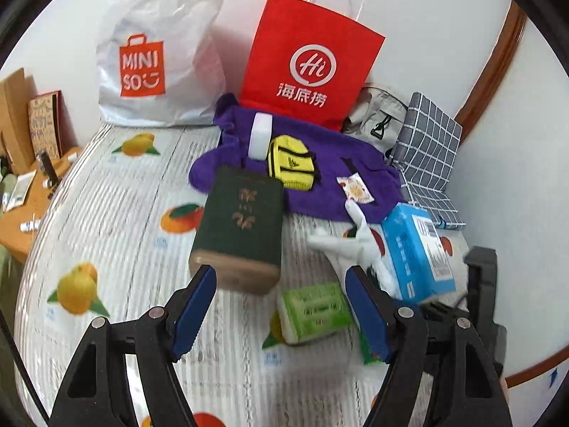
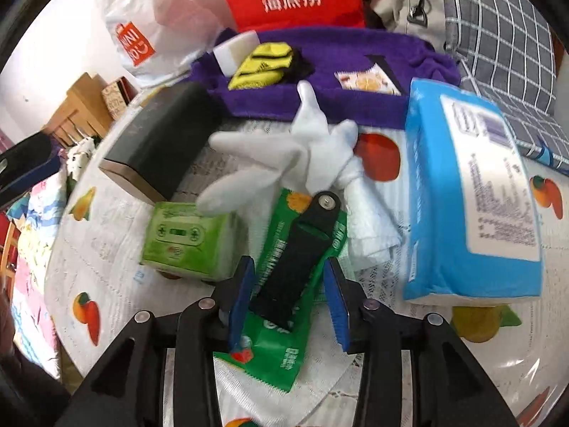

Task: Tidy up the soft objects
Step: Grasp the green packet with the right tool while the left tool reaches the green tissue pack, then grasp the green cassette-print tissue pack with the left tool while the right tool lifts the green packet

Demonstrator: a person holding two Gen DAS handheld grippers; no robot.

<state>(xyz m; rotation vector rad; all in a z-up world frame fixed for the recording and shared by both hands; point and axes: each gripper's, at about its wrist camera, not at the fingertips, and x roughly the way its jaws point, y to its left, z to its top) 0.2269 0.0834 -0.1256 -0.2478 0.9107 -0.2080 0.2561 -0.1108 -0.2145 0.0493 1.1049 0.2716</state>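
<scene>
Your surface is a round table under a white cloth [image 1: 117, 220] printed with fruit. At its far edge stand a white Miniso bag [image 1: 156, 53] on the left and a red paper bag [image 1: 309, 60] beside it, with a purple towel [image 1: 320, 174] spread in front and a grey checked cushion [image 1: 426, 149] at far right. Nearer lie a dark green box [image 1: 238, 227], a white glove [image 2: 284, 149], a blue tissue pack [image 2: 473, 195], a small green pack [image 2: 188, 238] and a green sachet [image 2: 274, 348].
</scene>
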